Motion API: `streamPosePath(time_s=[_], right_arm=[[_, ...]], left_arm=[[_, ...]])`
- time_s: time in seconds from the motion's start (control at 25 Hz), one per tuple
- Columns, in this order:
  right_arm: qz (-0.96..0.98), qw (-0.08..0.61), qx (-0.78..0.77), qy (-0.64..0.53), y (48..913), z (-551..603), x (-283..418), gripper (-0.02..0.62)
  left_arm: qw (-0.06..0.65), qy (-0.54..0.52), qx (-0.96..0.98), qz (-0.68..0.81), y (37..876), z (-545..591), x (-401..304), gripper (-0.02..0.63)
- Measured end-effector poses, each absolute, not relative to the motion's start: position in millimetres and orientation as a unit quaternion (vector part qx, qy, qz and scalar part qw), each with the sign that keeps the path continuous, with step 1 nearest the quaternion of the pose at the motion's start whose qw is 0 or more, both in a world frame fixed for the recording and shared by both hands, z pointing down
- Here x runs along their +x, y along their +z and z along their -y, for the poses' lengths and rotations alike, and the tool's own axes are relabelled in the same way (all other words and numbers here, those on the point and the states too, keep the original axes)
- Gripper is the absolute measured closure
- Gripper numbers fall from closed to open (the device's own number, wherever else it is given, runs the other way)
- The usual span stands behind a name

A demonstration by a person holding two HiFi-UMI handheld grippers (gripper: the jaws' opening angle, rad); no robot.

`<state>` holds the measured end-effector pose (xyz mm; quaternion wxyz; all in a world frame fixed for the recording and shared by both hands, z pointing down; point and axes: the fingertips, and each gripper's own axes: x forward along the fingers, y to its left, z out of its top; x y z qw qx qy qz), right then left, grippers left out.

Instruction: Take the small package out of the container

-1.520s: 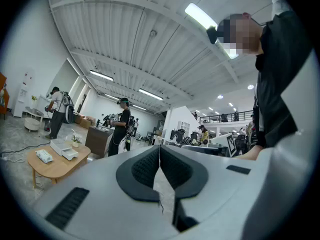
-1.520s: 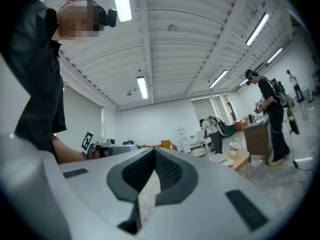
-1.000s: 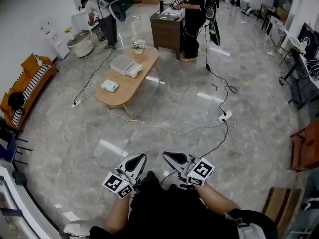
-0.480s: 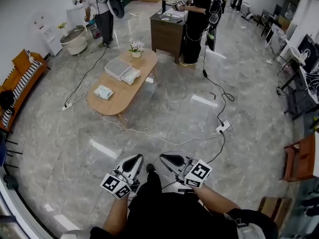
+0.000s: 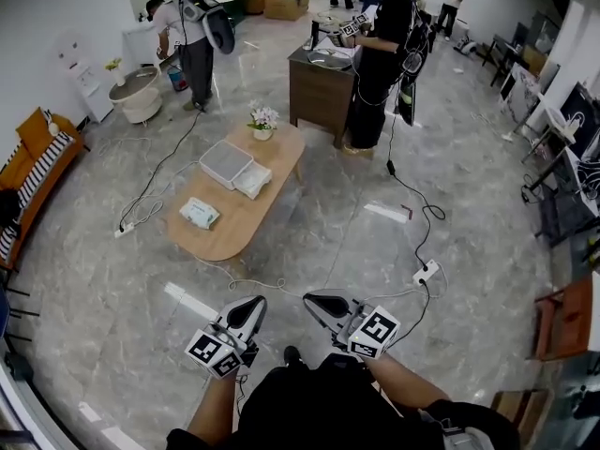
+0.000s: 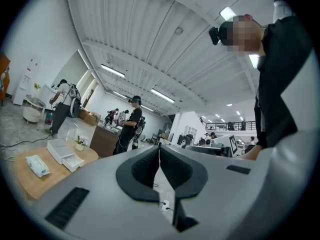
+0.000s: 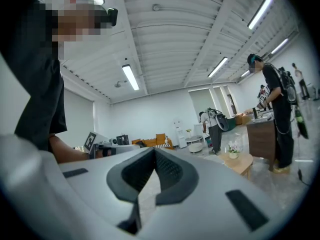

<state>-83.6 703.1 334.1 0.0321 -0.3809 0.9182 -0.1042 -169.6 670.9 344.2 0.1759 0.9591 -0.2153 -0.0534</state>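
Observation:
Well ahead of me stands a low oval wooden table (image 5: 232, 234). On it sit a white container (image 5: 225, 164) with a smaller white box (image 5: 252, 181) against it. A small pale package (image 5: 200, 213) lies flat on the tabletop, apart from the container. My left gripper (image 5: 251, 307) and right gripper (image 5: 319, 301) are held close to my body, far short of the table, both shut and empty. The left gripper view shows the container (image 6: 62, 150) and the package (image 6: 37, 165) at far left. What is inside the container is too small to tell.
A flower pot (image 5: 262, 122) stands at the table's far end. Cables (image 5: 281, 284) and a power strip (image 5: 425, 273) lie on the floor between me and the table. Behind it are a dark cabinet (image 5: 323, 78) with a person (image 5: 380, 54), and another person (image 5: 192, 36) at far left.
The table and its objects have shifted in the head view as I move across the floor. Both grippers stay shut in front of my body.

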Motion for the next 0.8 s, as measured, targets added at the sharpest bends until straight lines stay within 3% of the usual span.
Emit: streamPosePath(time_s=[0.8], right_arm=[[-0.909,0.047,-0.400,-0.110,348.0,-503.7,-23.4,0.583]], left_arm=[[0.191,-0.057,0.957,0.212,360.4,-459.5,-122.7,0.588]])
